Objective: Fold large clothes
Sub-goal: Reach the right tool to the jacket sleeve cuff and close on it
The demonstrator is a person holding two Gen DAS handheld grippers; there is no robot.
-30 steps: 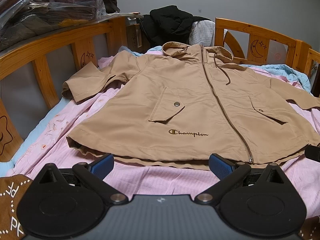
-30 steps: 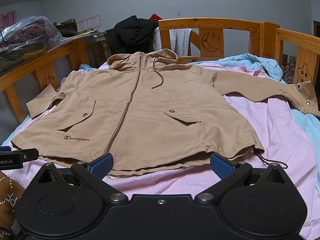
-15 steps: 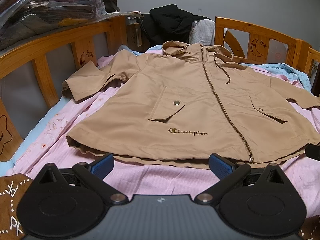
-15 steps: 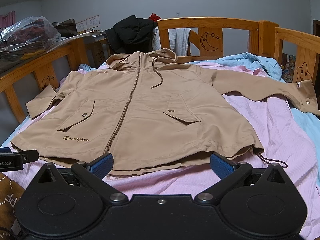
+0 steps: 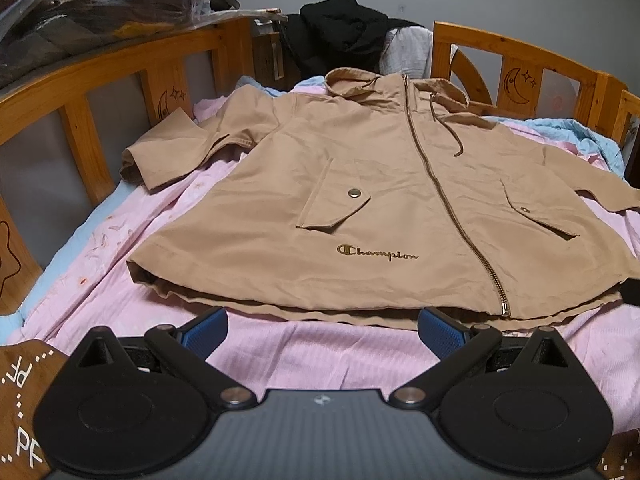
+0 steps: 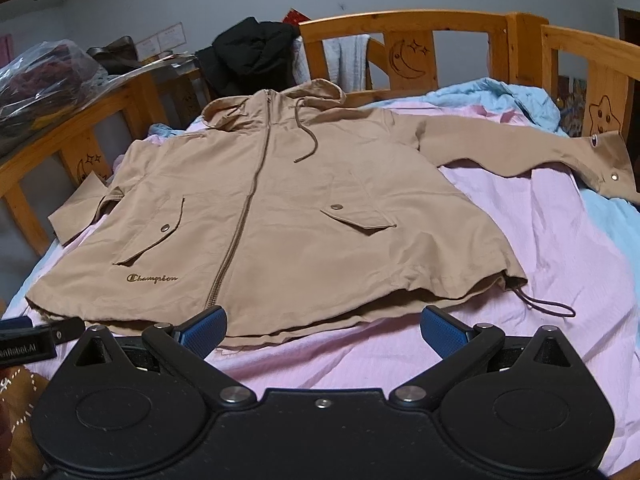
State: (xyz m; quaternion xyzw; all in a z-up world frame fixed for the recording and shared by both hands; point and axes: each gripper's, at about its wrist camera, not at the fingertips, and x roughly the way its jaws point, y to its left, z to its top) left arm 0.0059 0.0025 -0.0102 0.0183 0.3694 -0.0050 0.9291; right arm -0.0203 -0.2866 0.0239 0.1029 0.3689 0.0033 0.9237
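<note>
Tan and flat as before, the jacket [image 5: 360, 200] has not shifted since a second ago, and your view of it has crept only slightly. You hold the left tongs [image 5: 322, 326] wide open and empty, just short of the hem near the zip's end. Your right tongs [image 6: 324, 326] gape as wide, empty too, their left pad at the hem. The jacket lies face up on the pink sheet [image 6: 560, 248] of the wooden bed [image 6: 400, 24], zipped shut, hood [image 6: 280, 100] toward the headboard. One sleeve is folded short; the other sleeve [image 6: 540, 152] stretches out over the blue blanket [image 6: 500, 96].
</note>
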